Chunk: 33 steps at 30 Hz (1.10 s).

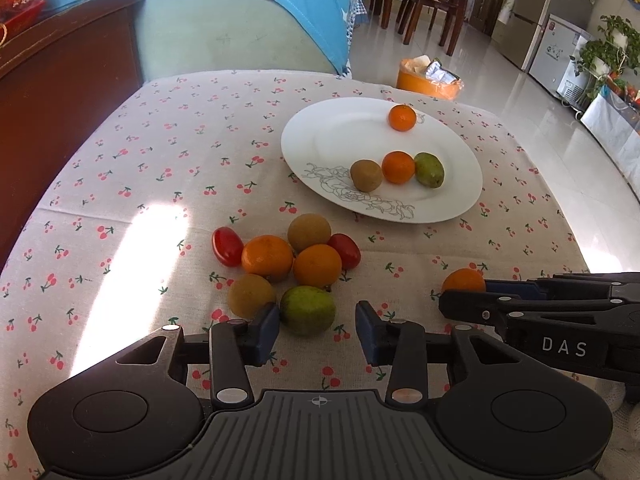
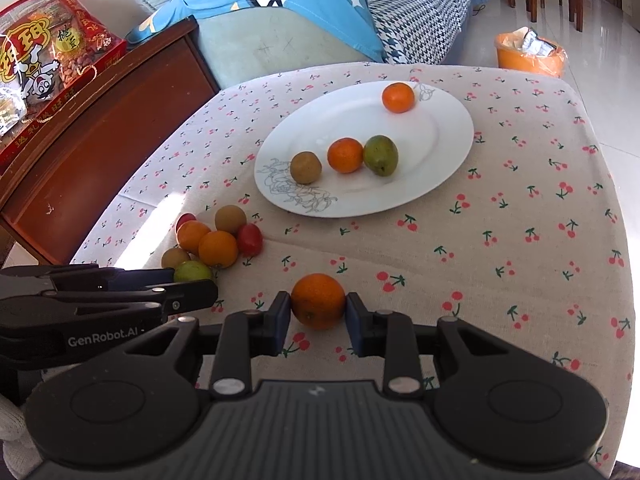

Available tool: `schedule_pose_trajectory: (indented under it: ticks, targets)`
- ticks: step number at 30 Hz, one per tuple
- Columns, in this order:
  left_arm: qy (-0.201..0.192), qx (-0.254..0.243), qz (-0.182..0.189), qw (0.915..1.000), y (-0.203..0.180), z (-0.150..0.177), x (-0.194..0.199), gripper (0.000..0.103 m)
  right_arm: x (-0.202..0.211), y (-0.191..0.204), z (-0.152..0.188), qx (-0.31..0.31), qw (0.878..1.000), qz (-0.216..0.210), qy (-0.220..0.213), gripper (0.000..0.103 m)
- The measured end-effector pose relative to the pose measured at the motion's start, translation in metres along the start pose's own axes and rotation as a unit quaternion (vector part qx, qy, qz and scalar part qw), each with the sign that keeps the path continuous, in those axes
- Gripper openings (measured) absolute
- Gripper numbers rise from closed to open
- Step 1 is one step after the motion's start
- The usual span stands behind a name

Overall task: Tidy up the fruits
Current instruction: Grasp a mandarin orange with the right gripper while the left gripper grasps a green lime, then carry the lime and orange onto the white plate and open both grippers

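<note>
A white plate (image 1: pixel 320 140) (image 2: pixel 440 136) holds two oranges, a brown kiwi (image 1: pixel 366 176) and a green fruit (image 1: pixel 430 169). A pile of loose fruit (image 1: pixel 288 268) (image 2: pixel 212 242) lies on the cherry-print tablecloth: oranges, red tomatoes, brown fruits, a green fruit (image 1: pixel 307 309). My left gripper (image 1: pixel 318 334) is open, with that green fruit just ahead between its fingertips. My right gripper (image 2: pixel 318 312) is shut on an orange (image 2: pixel 318 300) (image 1: pixel 463 280) near the table's front.
A dark wooden cabinet (image 2: pixel 100 128) with a red snack box (image 2: pixel 48 60) stands left of the table. A sofa with blue cloth (image 2: pixel 280 4) is behind. An orange bin (image 2: pixel 530 56) sits on the floor at the back right.
</note>
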<state>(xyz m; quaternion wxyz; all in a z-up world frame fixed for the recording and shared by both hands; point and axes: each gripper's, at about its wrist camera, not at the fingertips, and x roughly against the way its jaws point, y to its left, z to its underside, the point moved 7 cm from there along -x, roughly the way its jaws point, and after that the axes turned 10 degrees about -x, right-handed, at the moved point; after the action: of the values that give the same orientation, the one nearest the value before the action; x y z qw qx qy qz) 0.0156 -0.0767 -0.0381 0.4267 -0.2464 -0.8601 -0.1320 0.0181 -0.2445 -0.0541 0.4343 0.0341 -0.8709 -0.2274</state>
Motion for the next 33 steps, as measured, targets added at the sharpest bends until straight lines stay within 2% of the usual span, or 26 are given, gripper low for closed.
schedule_pose_trajectory:
  ticks: [3,7,23,33]
  targets:
    - [0.003,-0.003,-0.002,1.0000,-0.001,0.001,-0.005,0.039,-0.001,-0.002,0.000,-0.007,1.000,-0.002,0.002,0.030]
    - [0.007,-0.008,-0.003,0.9999,-0.003,0.003,-0.010,0.028,-0.001,-0.002,0.000,-0.006,1.000,-0.003,0.001,0.030]
    - [0.002,-0.014,-0.007,0.9999,-0.007,0.003,-0.010,0.028,-0.001,-0.001,0.000,-0.001,1.000,-0.004,-0.002,0.030]
    - [-0.028,-0.002,0.000,0.9996,-0.009,-0.013,0.004,0.028,0.004,-0.001,-0.007,-0.019,1.000,-0.018,-0.016,0.030]
